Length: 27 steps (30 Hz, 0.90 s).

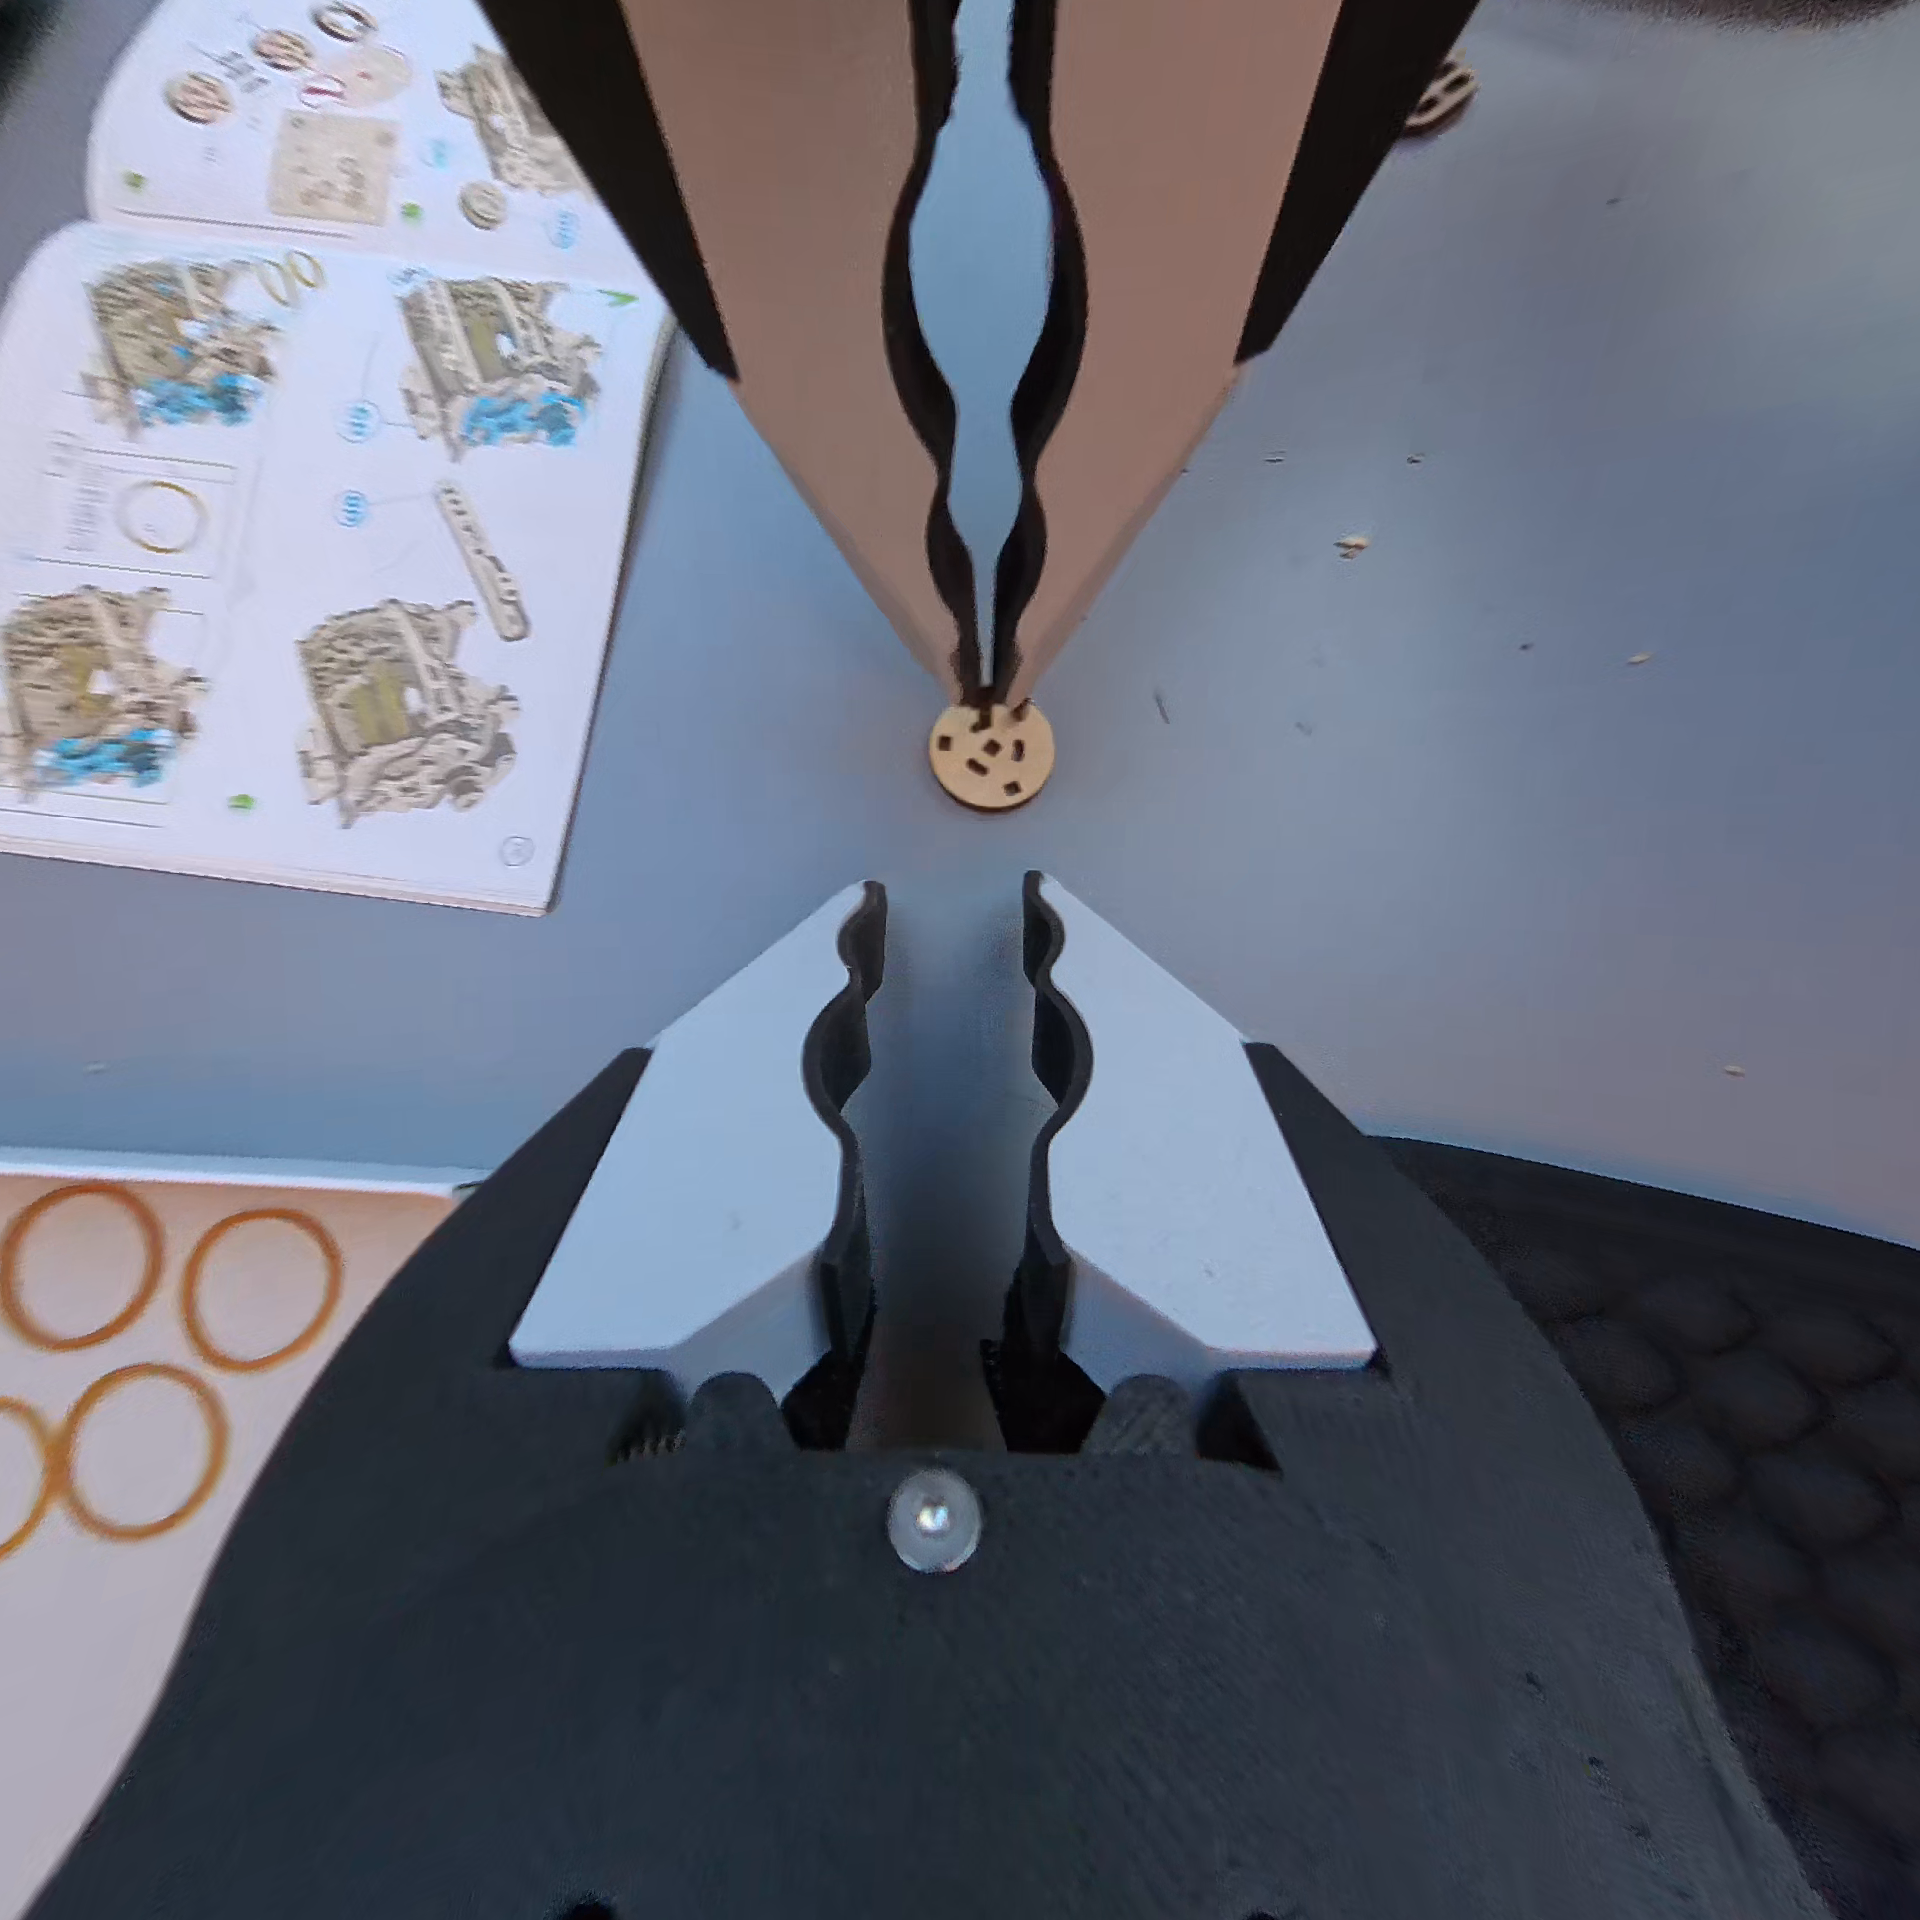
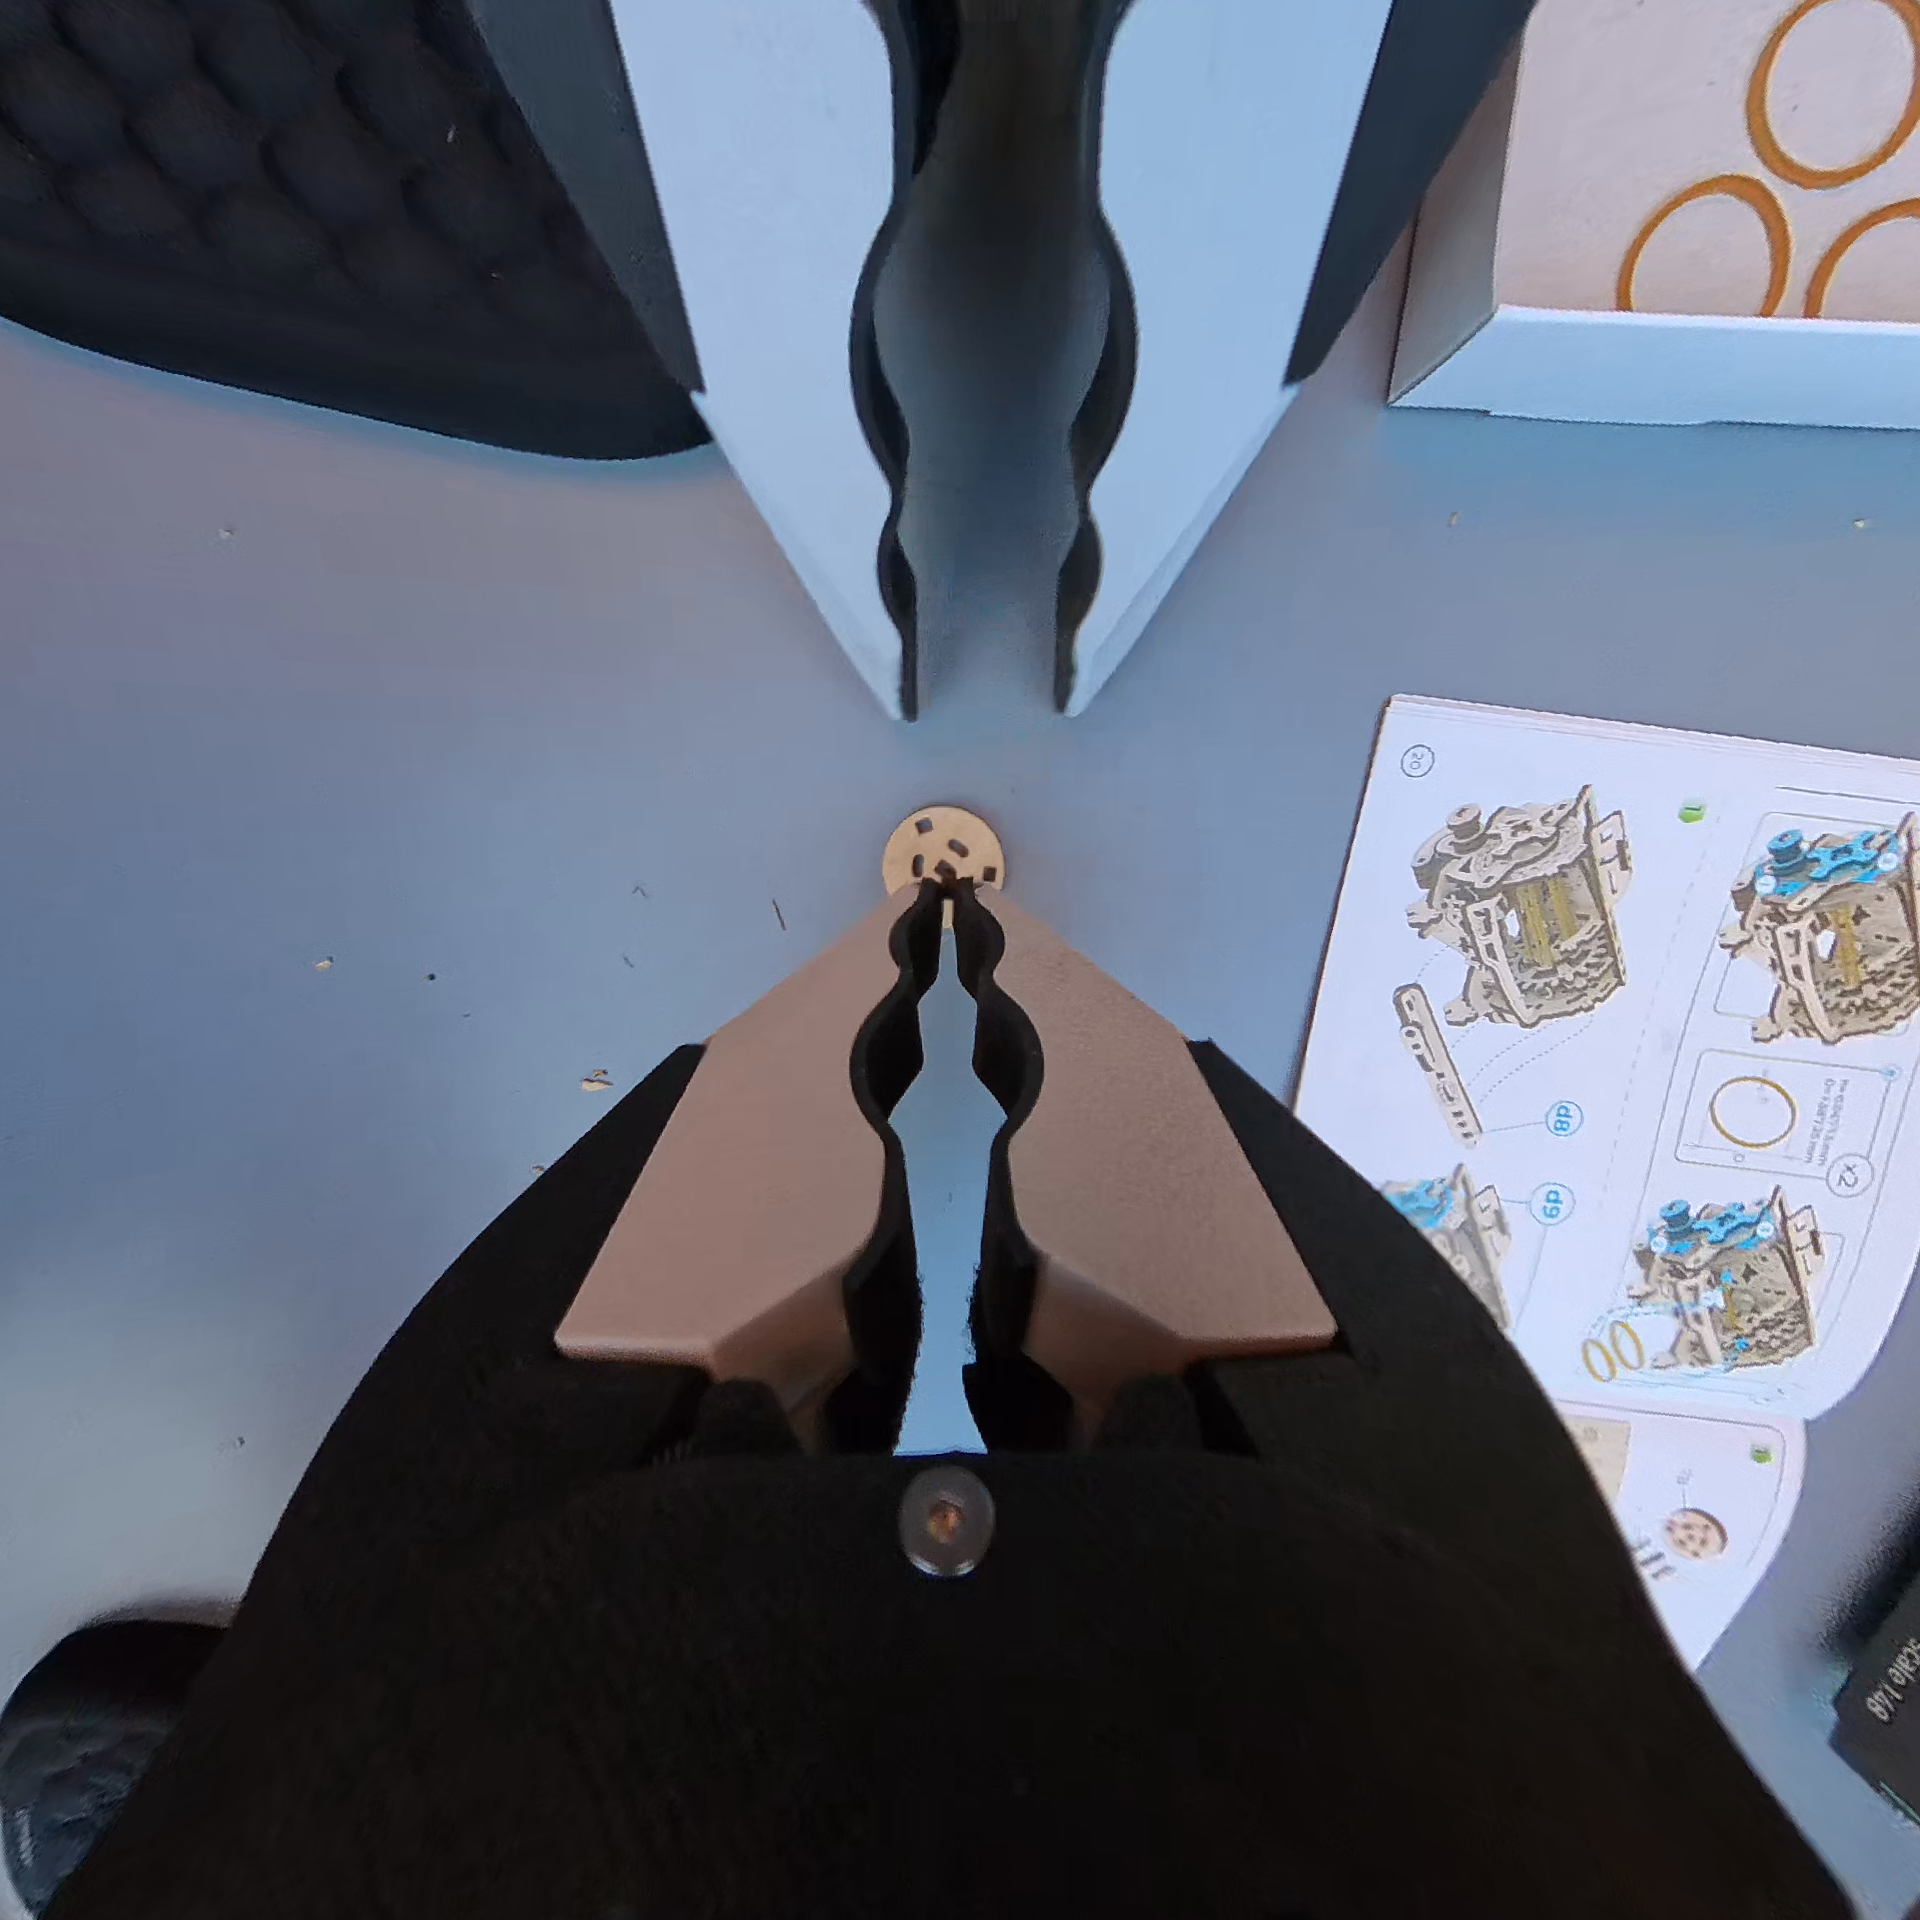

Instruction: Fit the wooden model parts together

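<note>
Across the grey table [image 1: 1558, 831], the largest item is the open booklet [image 1: 312, 540], lying at the far left in the left wrist view. A white tray [image 1: 156, 1558] with orange rubber bands [image 1: 262, 1286] sits at near left of that view. A dark quilted pad [image 1: 1714, 1403] lies at near right.

Left gripper [image 1: 954, 894], white-fingered: jaws spread, nothing between them, tips close above the table and just short of the disc.

Right gripper [image 2: 948, 894], tan-fingered: jaws nearly pressed together at the tips, pinching a small pale peg [image 2: 950, 912], of which only a sliver shows. The tips sit at the near edge of the disc [image 2: 943, 850] in the right wrist view, and appear to touch it or hover just over it; contact cannot be confirmed.

Disc: small, round, wooden, with several dark slots, lying flat on the table directly between the two grippers, which face each other along one line. Being round, it has no long axis; the slots set the orientation. Loose wood chips [image 1: 1351, 544] are scattered at right.

Judgement: the right gripper is nearer and is seating the peg into a slot. The coming move turns on peg-to-slot alignment straight down. The disc is unrestrained and may slide; the left gripper is placed to steady it.
</note>
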{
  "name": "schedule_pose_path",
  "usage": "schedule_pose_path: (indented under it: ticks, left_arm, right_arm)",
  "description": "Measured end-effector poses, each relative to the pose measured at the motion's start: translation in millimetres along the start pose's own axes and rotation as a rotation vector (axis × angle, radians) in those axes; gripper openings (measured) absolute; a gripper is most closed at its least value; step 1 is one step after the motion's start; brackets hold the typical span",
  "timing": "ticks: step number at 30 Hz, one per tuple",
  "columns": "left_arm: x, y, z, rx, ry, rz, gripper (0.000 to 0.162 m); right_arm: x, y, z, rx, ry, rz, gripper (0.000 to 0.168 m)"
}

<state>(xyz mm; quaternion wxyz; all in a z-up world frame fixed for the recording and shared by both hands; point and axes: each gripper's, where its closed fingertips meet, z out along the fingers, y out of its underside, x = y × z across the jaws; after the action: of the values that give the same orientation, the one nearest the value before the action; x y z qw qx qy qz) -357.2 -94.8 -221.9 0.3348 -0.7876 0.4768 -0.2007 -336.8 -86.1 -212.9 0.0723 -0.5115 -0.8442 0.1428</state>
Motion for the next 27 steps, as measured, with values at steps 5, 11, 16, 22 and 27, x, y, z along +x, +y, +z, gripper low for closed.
schedule_pose_path:
  ticks: [5,11,16,22,27]
  left_arm:
    - [-42,-7,-23,-0.113,-0.415,0.208,0.031]
    - [-64,-12,-38,-0.228,-0.690,0.429,0.031]
    - [-67,-6,-37,-0.243,-0.688,0.409,0.034]
    - [-68,-5,-37,-0.237,-0.680,0.395,0.032]
    - [-68,-1,-37,-0.245,-0.674,0.390,0.032]
  right_arm:
    - [1,13,-24,0.095,0.031,0.060,0.001]
    - [12,34,-36,0.137,0.042,0.161,0.001]
    - [11,30,-37,0.136,0.048,0.157,0.001]
    - [9,18,-29,0.117,0.031,0.130,0.001]
    - [12,9,-24,0.096,0.016,0.112,0.001]
